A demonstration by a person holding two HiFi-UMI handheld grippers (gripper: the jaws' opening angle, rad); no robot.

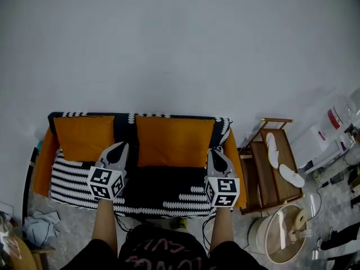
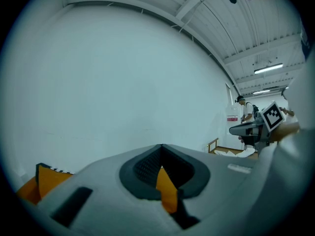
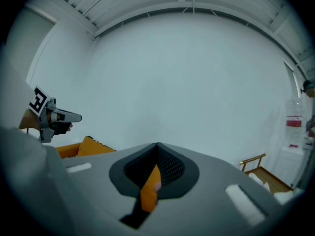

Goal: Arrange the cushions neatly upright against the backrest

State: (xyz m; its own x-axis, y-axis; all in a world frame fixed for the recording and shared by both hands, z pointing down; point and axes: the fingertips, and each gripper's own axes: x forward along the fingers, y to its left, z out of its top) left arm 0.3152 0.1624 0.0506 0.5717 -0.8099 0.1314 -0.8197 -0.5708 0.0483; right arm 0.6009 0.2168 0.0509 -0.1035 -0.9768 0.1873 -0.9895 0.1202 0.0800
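Two orange cushions stand upright against the backrest of the black-and-white patterned sofa (image 1: 163, 191): a smaller left cushion (image 1: 84, 136) and a wider right cushion (image 1: 173, 141). My left gripper (image 1: 119, 147) hovers over the seat between them, just off the left cushion's lower right corner, jaws shut and empty. By the right cushion's lower right corner my right gripper (image 1: 214, 153) is shut too, holding nothing. In the left gripper view the shut jaws (image 2: 161, 149) point at the white wall, with orange fabric (image 2: 166, 186) showing through the slit. The right gripper view's jaws (image 3: 157, 146) look the same.
A wooden rack (image 1: 275, 151) with white slippers stands right of the sofa, with a round lidded basket (image 1: 281, 235) in front of it. Crumpled cloth (image 1: 42, 224) lies on the floor at left. Bottles and cables (image 1: 337, 122) crowd the far right. A person (image 2: 244, 109) stands in the distance.
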